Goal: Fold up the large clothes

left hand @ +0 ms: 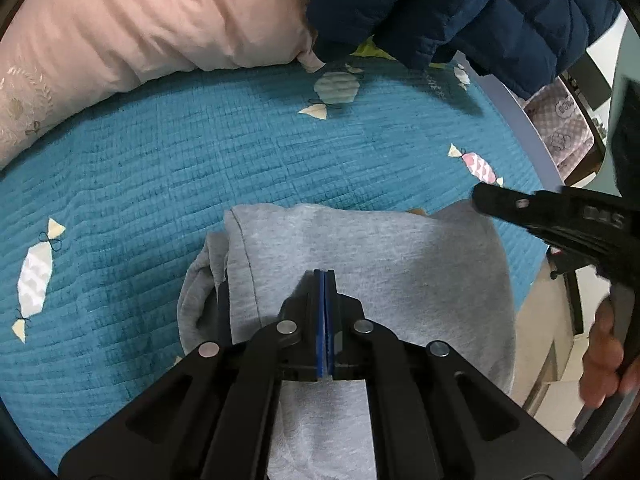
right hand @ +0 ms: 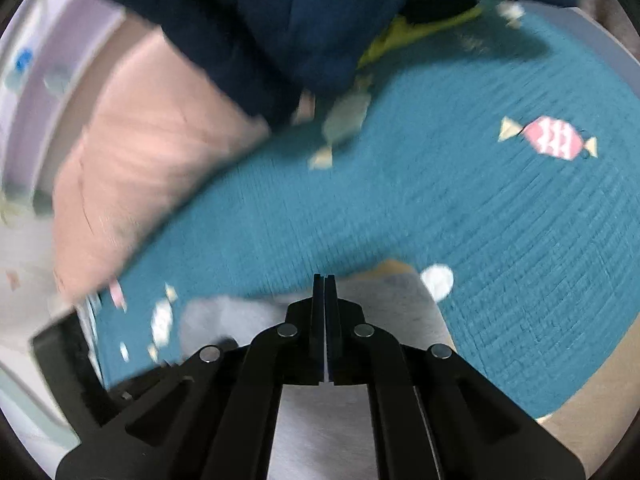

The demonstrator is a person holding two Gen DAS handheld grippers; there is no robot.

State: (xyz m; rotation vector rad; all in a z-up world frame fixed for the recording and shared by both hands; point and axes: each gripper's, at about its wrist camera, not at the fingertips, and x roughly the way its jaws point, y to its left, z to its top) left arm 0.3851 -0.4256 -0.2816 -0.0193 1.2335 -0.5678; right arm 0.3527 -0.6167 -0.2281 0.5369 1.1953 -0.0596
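Grey garment (left hand: 360, 264) folded, lying on teal quilt (left hand: 160, 152) at its 6 o'clock edge. Left gripper (left hand: 325, 276) angled steeply down over it, jaws closed, nothing between. Right gripper (right hand: 324, 280) enters at 3 o'clock, hand (left hand: 604, 352) on its handle; jaws closed, empty. Navy jacket (left hand: 460, 8) at 12, pink pillow (left hand: 140, 24) at 10.

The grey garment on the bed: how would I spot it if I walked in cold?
Find the teal quilted bedspread with candy shapes stitched on it. At its near edge lies the grey garment, a soft folded sweatshirt-like bundle. It is plain and pale, unlike the puffy navy jacket and pink pillow at the far side.
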